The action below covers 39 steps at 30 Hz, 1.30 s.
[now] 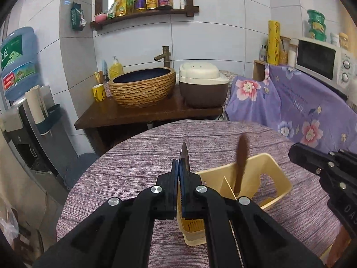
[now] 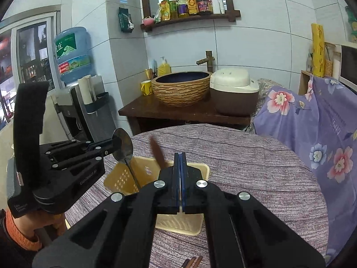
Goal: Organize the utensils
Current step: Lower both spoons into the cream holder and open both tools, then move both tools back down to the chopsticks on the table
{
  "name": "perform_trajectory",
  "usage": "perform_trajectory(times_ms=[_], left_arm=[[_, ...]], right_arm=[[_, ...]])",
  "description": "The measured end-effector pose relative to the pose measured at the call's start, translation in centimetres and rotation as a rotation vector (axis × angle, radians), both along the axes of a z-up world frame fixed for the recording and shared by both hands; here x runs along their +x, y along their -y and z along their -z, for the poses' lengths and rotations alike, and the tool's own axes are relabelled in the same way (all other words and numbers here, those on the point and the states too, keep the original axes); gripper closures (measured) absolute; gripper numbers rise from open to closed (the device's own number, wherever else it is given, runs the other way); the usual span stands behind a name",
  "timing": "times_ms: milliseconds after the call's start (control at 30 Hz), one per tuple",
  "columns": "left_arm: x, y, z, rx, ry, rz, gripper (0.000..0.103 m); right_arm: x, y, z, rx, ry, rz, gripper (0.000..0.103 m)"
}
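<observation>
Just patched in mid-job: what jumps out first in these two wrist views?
The left gripper is shut on a metal spoon, held above the cream utensil basket on the purple-clothed round table. A brown utensil stands in the basket; the right gripper is shut, empty.

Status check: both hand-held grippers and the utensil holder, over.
Left hand-held gripper shut on metal spoon, above cream plastic utensil holder. Right hand-held gripper shut, empty. Brown wooden utensil already in holder. Nothing blocking.
</observation>
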State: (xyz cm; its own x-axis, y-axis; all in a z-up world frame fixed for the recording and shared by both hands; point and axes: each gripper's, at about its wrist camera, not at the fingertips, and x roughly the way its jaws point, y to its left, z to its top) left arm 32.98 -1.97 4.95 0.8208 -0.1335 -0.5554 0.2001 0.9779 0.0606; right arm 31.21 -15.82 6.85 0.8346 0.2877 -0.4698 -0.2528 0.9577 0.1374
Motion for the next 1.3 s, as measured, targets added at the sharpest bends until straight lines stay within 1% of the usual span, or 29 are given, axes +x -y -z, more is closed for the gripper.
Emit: perform_trajectory(times_ms=[67, 133, 167, 200, 233, 267, 300, 333, 367, 433, 467, 500, 600, 767, 867, 933, 1000, 1100, 1233, 1300], left_arm=[[-0.2, 0.1, 0.4, 0.004, 0.004, 0.007, 0.098], [-0.3, 0.2, 0.8, 0.005, -0.014, 0.017, 0.094], [-0.3, 0.2, 0.9, 0.002, -0.021, 0.023, 0.085], [-0.5, 0.2, 1.0, 0.000, -0.023, 0.026, 0.072], [-0.8, 0.1, 0.9, 0.000, -0.018, 0.023, 0.063], [-1.1, 0.1, 0.9, -0.002, -0.010, 0.019, 0.051], [-1.5, -0.1, 0.8, -0.009, 0.000, 0.017, 0.047], [-2.1, -0.3, 0.6, -0.022, 0.006, 0.018, 0.046], [-2.6, -0.6, 0.4, -0.032, 0.008, 0.017, 0.043], [-3.8, -1.2, 0.4, -0.052, 0.011, 0.003, 0.036], [-4.3, -1.4, 0.6, -0.058, 0.009, -0.003, 0.030], [-4.9, -1.6, 0.9, -0.059, 0.000, -0.009, 0.027], [-6.3, -2.4, 2.6, -0.058, -0.051, -0.032, 0.025], [-9.0, -4.5, 7.2, -0.075, -0.194, -0.097, 0.026], [-11.2, -4.7, 9.7, -0.072, -0.251, -0.107, 0.034], [-12.6, -4.5, 11.1, -0.075, -0.289, -0.093, 0.040], [-13.8, -4.3, 12.3, -0.084, -0.321, -0.088, 0.048], [-15.1, -4.2, 13.5, -0.094, -0.348, -0.089, 0.054], [-16.4, -3.6, 14.2, -0.070, -0.345, -0.095, 0.059], [-16.8, -3.3, 14.3, -0.075, -0.347, -0.090, 0.060]], right_arm=[[-0.6, 0.2, 0.4, -0.002, 0.007, 0.005, 0.101], [-1.0, 0.4, 0.8, -0.016, 0.013, 0.016, 0.101], [-1.2, 0.5, 1.1, -0.018, 0.009, 0.018, 0.101], [-1.3, 0.7, 1.3, -0.016, -0.001, 0.019, 0.101], [-1.4, 1.0, 1.6, -0.010, -0.016, 0.021, 0.100], [-1.6, 1.3, 1.8, -0.003, -0.027, 0.025, 0.098], [-1.8, 1.6, 2.1, 0.002, -0.037, 0.027, 0.095], [-2.1, 1.9, 2.4, 0.005, -0.048, 0.030, 0.086], [-2.4, 2.2, 2.7, 0.008, -0.056, 0.037, 0.068], [-3.4, 2.8, 3.3, 0.017, -0.066, 0.058, 0.045], [-3.9, 2.9, 3.6, 0.016, -0.068, 0.063, 0.045], [-4.5, 2.9, 4.0, 0.006, -0.079, 0.064, 0.045], [-5.9, 2.7, 5.5, -0.015, -0.124, 0.064, 0.045], [-8.4, 2.1, 9.4, -0.069, -0.225, 0.089, 0.045], [-10.2, 1.7, 11.7, -0.095, -0.282, 0.106, 0.045], [-11.4, 1.3, 13.0, -0.110, -0.302, 0.111, 0.045], [-12.5, 0.9, 13.9, -0.125, -0.319, 0.119, 0.045], [-14.0, 0.6, 15.4, -0.122, -0.349, 0.120, 0.045], [-15.5, 0.4, 16.9, -0.124, -0.379, 0.121, 0.045], [-15.9, 0.4, 17.1, -0.121, -0.386, 0.119, 0.045]])
